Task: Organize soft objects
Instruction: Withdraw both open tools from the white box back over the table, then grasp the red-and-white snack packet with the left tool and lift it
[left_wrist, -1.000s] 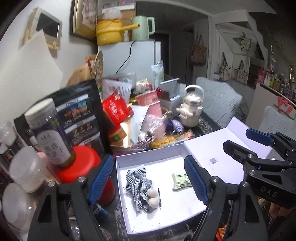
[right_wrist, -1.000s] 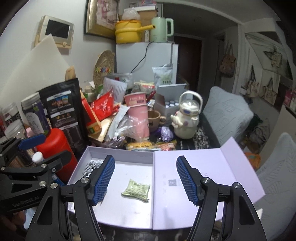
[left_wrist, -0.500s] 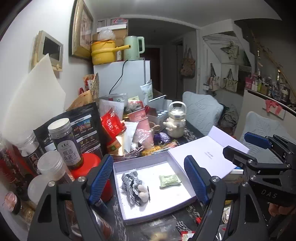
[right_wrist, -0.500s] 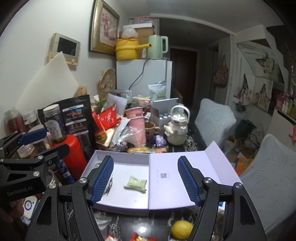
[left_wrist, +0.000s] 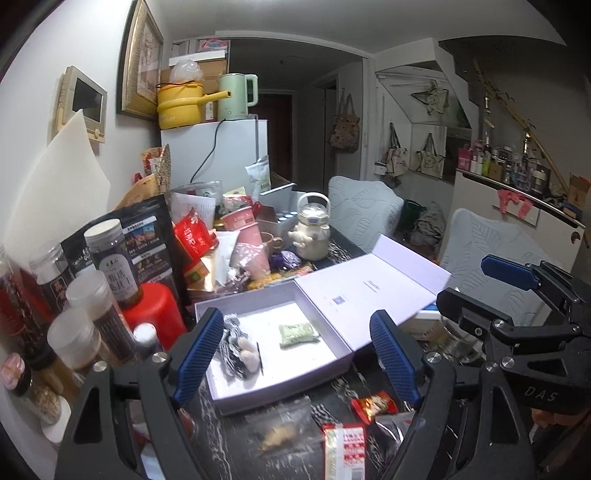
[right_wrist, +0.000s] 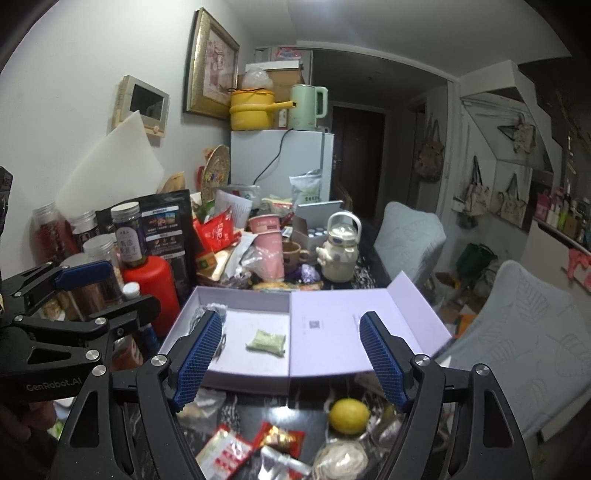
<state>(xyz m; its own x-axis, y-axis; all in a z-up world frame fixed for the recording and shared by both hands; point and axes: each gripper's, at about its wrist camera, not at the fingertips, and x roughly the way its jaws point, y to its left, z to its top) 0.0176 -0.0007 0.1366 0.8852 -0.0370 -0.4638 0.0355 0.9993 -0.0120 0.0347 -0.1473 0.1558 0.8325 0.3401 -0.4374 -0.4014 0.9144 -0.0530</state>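
An open lavender box (left_wrist: 332, 363) lies on the dark table, its lid (left_wrist: 369, 291) folded out to the right. Inside lie a black-and-white checked soft toy (left_wrist: 236, 349) at the left and a small green pouch (left_wrist: 297, 329). The box (right_wrist: 242, 382) and the pouch (right_wrist: 266, 341) also show in the right wrist view. My left gripper (left_wrist: 295, 354) is open and empty, above the box's near side. My right gripper (right_wrist: 290, 363) is open and empty, over the box's front edge. A cream yarn ball (right_wrist: 341, 459) lies in front.
Jars, a red bottle (left_wrist: 153, 310), black bags, cups and a cream teapot (left_wrist: 312, 232) crowd the table behind and left of the box. Snack packets (left_wrist: 373, 402), a clear bag (left_wrist: 284, 428) and a lemon (right_wrist: 349, 415) lie in front. Grey chairs (right_wrist: 517, 332) stand at the right.
Both grippers have pulled back and up from the box, so it looks smaller and the table's front with packets, lemon and yarn has come into view. Both stay open.
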